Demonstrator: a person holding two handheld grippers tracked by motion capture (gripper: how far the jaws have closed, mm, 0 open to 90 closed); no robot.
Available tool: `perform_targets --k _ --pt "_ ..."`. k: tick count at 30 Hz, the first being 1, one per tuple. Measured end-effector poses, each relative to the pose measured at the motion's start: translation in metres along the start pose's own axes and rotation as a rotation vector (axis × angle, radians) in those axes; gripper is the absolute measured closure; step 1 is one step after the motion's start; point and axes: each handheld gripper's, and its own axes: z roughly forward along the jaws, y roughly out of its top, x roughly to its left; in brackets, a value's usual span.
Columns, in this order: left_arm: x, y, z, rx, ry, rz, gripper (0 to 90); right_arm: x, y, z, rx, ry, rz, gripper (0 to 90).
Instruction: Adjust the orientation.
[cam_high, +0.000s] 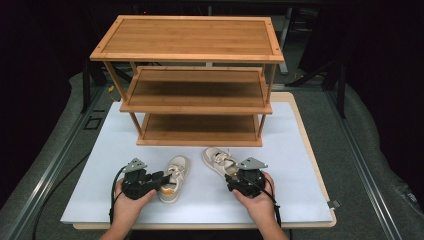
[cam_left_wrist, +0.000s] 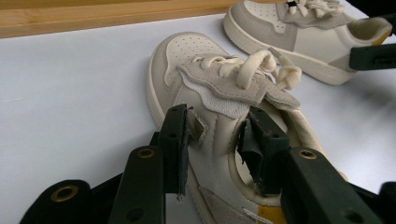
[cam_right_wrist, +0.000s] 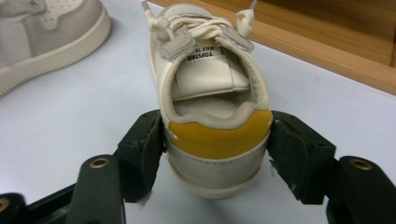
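Observation:
Two small cream sneakers with yellow heel patches lie on the white mat (cam_high: 295, 165) in front of a rack. The left shoe (cam_high: 178, 167) (cam_left_wrist: 196, 60) points away from me. My left gripper (cam_high: 162, 179) (cam_left_wrist: 217, 140) is shut on its side wall, with one jaw outside and the other inside the opening. The right shoe (cam_high: 217, 159) (cam_right_wrist: 210, 79) also points toward the rack. My right gripper (cam_high: 234, 176) (cam_right_wrist: 217, 144) is shut on its heel, and both pads press the sides of the yellow patch. Both shoes rest on the mat.
A three-tier bamboo shoe rack (cam_high: 195, 90) stands at the far side of the mat with all its shelves bare. Its lowest shelf (cam_high: 200, 127) sits just beyond the shoe toes. The mat lies on a wooden table (cam_high: 320, 180), and dark floor surrounds it.

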Motion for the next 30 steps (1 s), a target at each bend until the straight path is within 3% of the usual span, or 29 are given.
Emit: perform_targets --k 4,6,8,9,10,11,13,14,15,16,19,20,22,23,27,29,30 --pt "-0.004 0.000 0.003 -0.005 0.004 -0.021 62.5 0.014 -0.002 -0.002 -0.003 -0.020 0.025 38.3" --pt "-0.007 0.000 0.005 -0.011 0.001 -0.035 62.5 0.022 -0.005 -0.005 -0.029 0.054 0.057 40.1" --pt "-0.008 0.000 0.006 -0.012 -0.002 -0.038 62.5 0.024 -0.007 -0.006 -0.037 0.069 0.063 40.9" --pt "-0.011 0.000 0.009 -0.017 -0.005 -0.046 62.5 0.032 -0.008 -0.011 -0.019 -0.008 0.057 43.9" --pt "-0.011 0.000 0.009 -0.017 -0.005 -0.046 62.5 0.031 -0.010 -0.011 -0.052 0.081 0.059 45.5" --pt "-0.012 0.001 0.010 -0.017 -0.006 -0.049 62.5 0.031 -0.010 -0.011 -0.052 0.081 0.059 45.5" --pt "-0.016 0.001 0.013 -0.022 -0.009 -0.047 62.6 0.038 -0.011 -0.016 -0.013 -0.023 0.061 49.1" --pt "-0.017 0.002 0.015 -0.021 -0.009 -0.044 62.6 0.039 -0.011 -0.018 -0.008 -0.007 0.071 52.3" --pt "-0.019 0.002 0.016 -0.024 -0.007 -0.049 62.6 0.039 -0.011 -0.018 -0.008 -0.007 0.071 52.3" --pt "-0.020 0.003 0.019 -0.026 -0.010 -0.054 62.5 0.039 -0.013 -0.019 -0.039 0.052 0.088 52.1" --pt "-0.021 0.004 0.022 -0.030 -0.013 -0.057 62.4 0.038 -0.014 -0.020 -0.049 0.066 0.093 51.5" --pt "-0.021 0.004 0.022 -0.030 -0.015 -0.054 62.2 0.035 -0.012 -0.025 -0.084 0.098 0.111 55.6" --pt "-0.020 0.003 0.021 -0.032 -0.019 -0.058 61.9 0.034 -0.011 -0.028 -0.090 0.115 0.127 56.1" --pt "-0.018 0.003 0.021 -0.032 -0.035 -0.070 61.7 0.031 -0.009 -0.035 -0.134 0.143 0.135 58.4" --pt "-0.018 0.002 0.021 -0.031 -0.037 -0.067 61.4 0.020 -0.003 -0.039 -0.184 0.128 0.145 58.3" --pt "-0.018 0.002 0.021 -0.031 -0.036 -0.065 61.4 0.017 0.000 -0.036 -0.172 0.111 0.149 57.6" --pt "-0.018 0.002 0.021 -0.032 -0.036 -0.064 61.4 0.008 0.005 -0.023 -0.149 0.095 0.141 55.9"
